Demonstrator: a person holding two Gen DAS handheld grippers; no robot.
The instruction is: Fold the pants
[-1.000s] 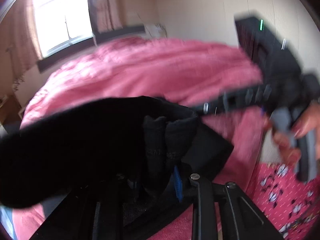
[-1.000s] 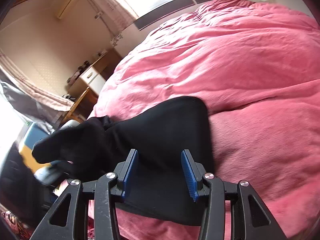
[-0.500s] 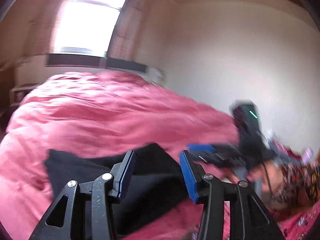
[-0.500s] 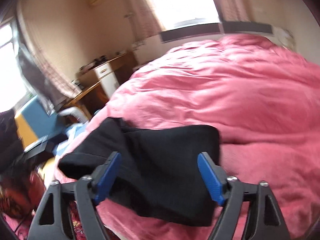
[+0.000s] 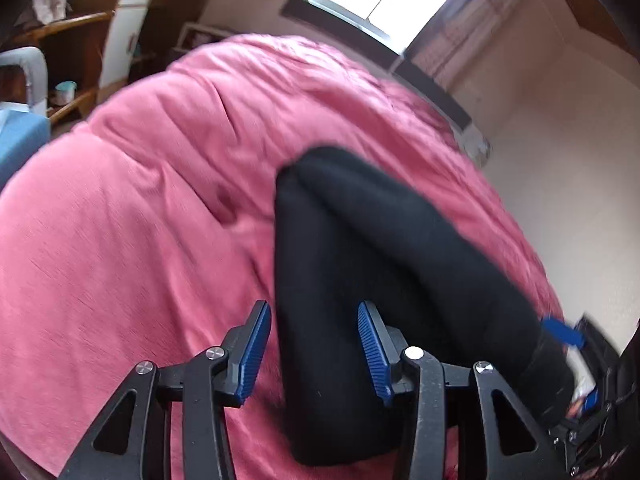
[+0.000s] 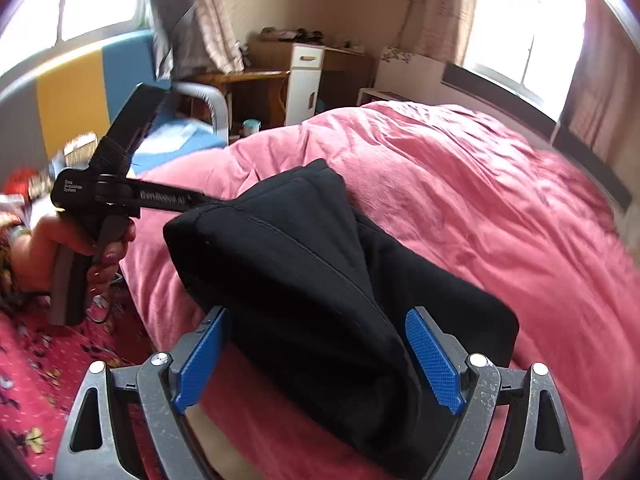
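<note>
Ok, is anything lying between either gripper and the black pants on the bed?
Nothing visible. The pants lie folded on the pink blanket. The right gripper is opening with the pants in front of it, its fingers not pressing the fabric. The left gripper is narrowing beside the fold's edge, also unobstructed.

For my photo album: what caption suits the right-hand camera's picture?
Open right gripper over folded black pants on a pink bed.
</note>
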